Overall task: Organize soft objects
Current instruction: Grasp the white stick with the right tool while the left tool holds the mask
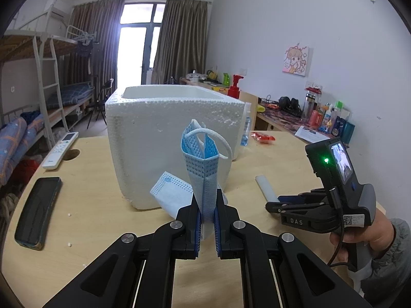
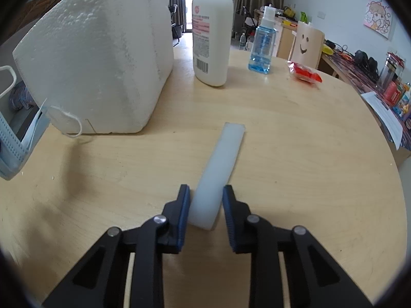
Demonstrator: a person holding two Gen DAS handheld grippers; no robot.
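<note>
Standing upright between the pressed-together pads of the left gripper (image 1: pixel 207 209), a folded blue face mask (image 1: pixel 203 169) rises in front of the white foam box (image 1: pixel 167 138), its white ear loop curling out near the top. A second mask (image 1: pixel 170 191) lies flat on the wooden table (image 1: pixel 102 205) at the foot of the box, just behind the held one. To the right, a white foam strip (image 2: pixel 221 164) lies on the table, its near end between the blue pads of the right gripper (image 2: pixel 205 200); the left pad touches the strip's side, and the right one stands close against it, though whether it presses cannot be told. A hand (image 1: pixel 359 233) in a grey sleeve holds that gripper's handle. Beyond the strip stand a white lotion bottle (image 2: pixel 212 33) and a blue spray bottle (image 2: pixel 263 46), with a red packet (image 2: pixel 305 74) nearby. On the left of the table rest a dark phone (image 1: pixel 38 210) and a white remote control (image 1: pixel 60 150)
</note>
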